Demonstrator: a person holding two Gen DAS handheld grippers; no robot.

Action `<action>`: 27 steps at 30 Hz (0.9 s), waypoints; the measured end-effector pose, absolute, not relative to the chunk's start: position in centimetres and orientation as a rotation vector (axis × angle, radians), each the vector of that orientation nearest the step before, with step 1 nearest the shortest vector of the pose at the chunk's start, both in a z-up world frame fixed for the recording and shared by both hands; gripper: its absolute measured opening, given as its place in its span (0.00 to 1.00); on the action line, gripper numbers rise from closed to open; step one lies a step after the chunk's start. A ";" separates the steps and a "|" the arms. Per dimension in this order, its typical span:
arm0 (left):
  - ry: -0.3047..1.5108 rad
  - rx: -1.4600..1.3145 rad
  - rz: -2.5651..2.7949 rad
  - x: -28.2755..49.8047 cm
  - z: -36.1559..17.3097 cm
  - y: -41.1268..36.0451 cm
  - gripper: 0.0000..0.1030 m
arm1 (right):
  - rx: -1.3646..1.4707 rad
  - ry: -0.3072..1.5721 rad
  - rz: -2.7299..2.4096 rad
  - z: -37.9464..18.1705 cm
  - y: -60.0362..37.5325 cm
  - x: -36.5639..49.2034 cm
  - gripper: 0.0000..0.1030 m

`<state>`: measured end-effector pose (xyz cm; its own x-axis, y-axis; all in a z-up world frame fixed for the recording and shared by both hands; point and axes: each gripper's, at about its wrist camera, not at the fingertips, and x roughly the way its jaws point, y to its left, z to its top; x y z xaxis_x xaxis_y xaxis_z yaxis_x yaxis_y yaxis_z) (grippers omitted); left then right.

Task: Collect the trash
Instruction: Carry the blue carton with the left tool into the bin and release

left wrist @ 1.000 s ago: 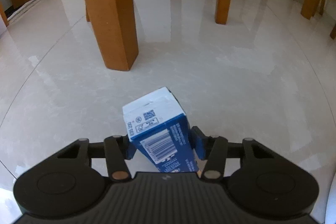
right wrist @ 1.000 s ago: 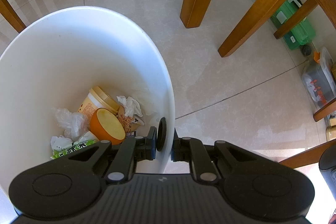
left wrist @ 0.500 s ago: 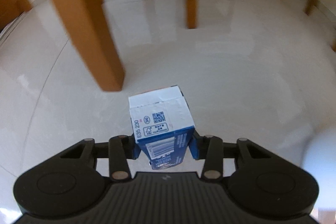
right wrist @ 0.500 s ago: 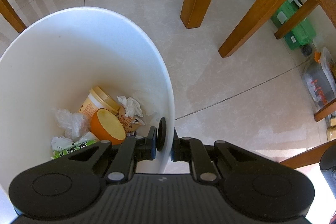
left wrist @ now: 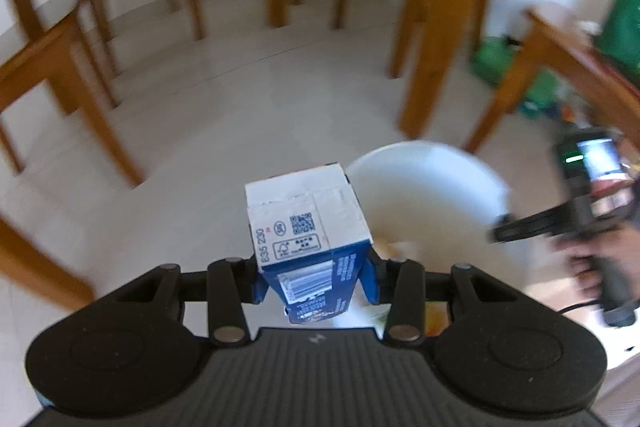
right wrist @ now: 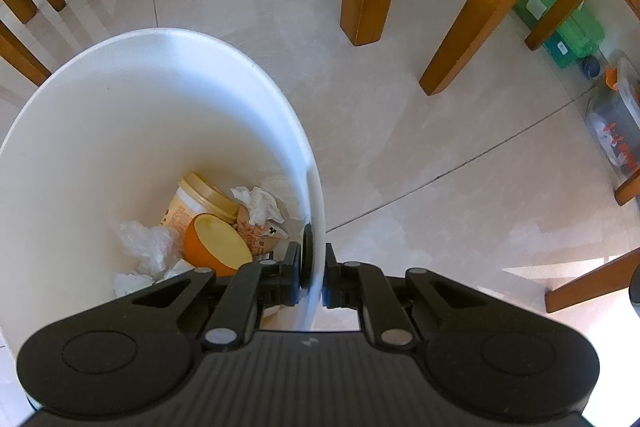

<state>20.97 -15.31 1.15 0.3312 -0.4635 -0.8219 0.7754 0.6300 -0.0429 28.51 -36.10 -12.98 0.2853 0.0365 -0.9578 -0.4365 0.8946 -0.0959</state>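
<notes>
The blue and white carton [left wrist: 310,227] is clamped between the two fingers of the left gripper [left wrist: 314,277], its white end pointing away from the camera, and is held off the floor just beside the rim of the white bin [left wrist: 436,187]. The right gripper [right wrist: 312,271] is closed on the bin's wall [right wrist: 314,187], one finger inside and one outside. Inside the bin, a tan-lidded cup [right wrist: 200,201], an orange bowl [right wrist: 216,245] and crumpled tissue [right wrist: 260,205] are seen.
</notes>
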 end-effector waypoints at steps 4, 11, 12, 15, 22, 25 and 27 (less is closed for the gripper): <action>0.934 0.391 -0.899 19.1 1.4 -19.8 0.41 | -0.371 1.247 0.336 -12.9 -36.3 28.3 0.11; 0.973 0.418 -0.879 17.9 -0.8 -23.9 0.89 | -0.348 1.267 0.354 -12.9 -36.8 28.6 0.10; 0.953 0.412 -0.869 17.7 -1.0 -23.8 0.88 | -0.352 1.265 0.356 -12.9 -36.7 28.6 0.10; 0.974 0.397 -0.861 17.8 -1.6 -23.8 0.89 | -0.351 1.266 0.360 -12.9 -36.8 28.5 0.11; 0.969 0.427 -0.836 17.6 -2.8 -23.4 0.93 | -0.360 1.265 0.368 -12.9 -36.9 28.5 0.11; 0.949 0.453 -0.819 17.4 -3.0 -23.6 0.93 | -0.362 1.266 0.371 -12.8 -36.9 28.6 0.11; 0.948 0.456 -0.801 17.2 -3.1 -23.4 0.93 | -0.375 1.260 0.375 -12.5 -36.9 28.4 0.11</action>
